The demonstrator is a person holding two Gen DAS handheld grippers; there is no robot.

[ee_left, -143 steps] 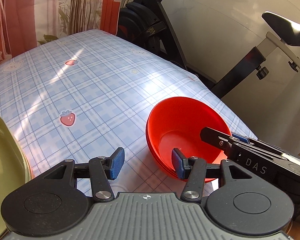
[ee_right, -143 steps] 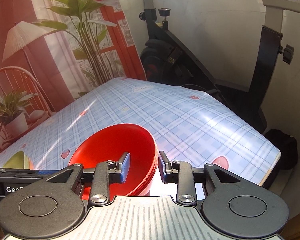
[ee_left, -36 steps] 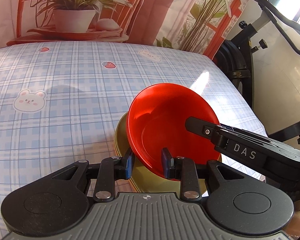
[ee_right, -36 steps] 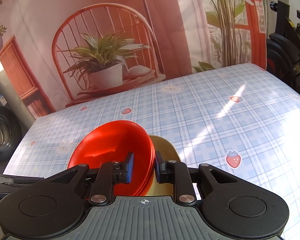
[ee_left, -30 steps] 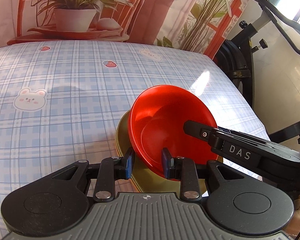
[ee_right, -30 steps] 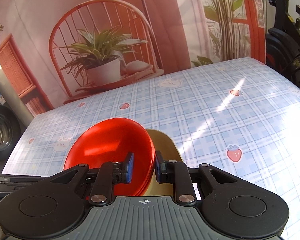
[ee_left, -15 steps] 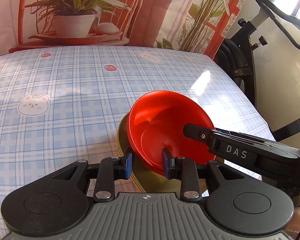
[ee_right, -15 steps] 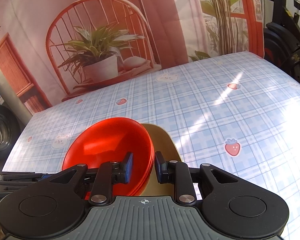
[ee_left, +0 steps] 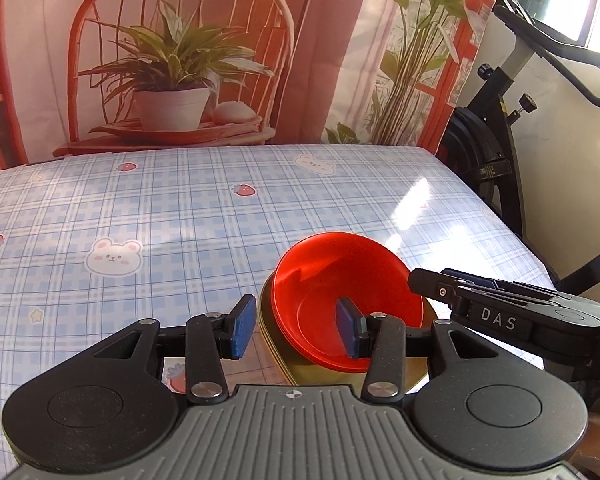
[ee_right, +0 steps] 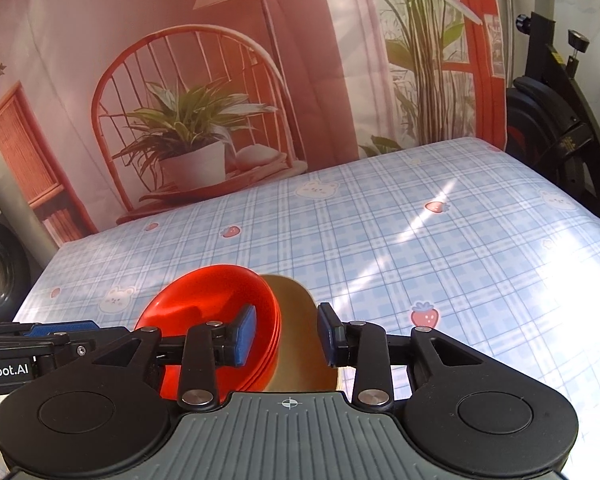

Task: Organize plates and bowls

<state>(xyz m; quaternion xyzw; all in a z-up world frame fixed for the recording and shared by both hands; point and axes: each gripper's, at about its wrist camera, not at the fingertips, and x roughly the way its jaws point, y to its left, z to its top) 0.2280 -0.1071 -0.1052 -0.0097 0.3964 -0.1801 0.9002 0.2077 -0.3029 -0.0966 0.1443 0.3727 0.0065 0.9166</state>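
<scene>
Tablecloth (ee_left: 180,216): a blue checked cloth with bears and strawberries is covering the table and carrying the stack near its front right part.
Left gripper (ee_left: 296,330): it is hovering over the near left rim of the stack with its jaws released; they have just been opening, and the blue pads are standing clear of the rim that is lying between them.
Left pad (ee_left: 242,330): it is hanging outside the dishes, over the cloth.
Right pad (ee_left: 348,330): it is hanging over the inside of the bowls, apart from the wall.
Red bowls (ee_left: 340,292): nested together, they are sitting upright on the plate, free of both grippers.
Olive plate (ee_left: 276,354): it is lying flat on the cloth under the bowls, its rim showing to the left and in front.
Right gripper (ee_right: 287,336): it is reaching in from the right, jaws let go and just been opening; the bowls' right rim (ee_right: 274,332) is passing between the pads, and neither pad is pressing on it.
Exercise bike (ee_left: 500,128): it is standing beyond the table's right edge.
</scene>
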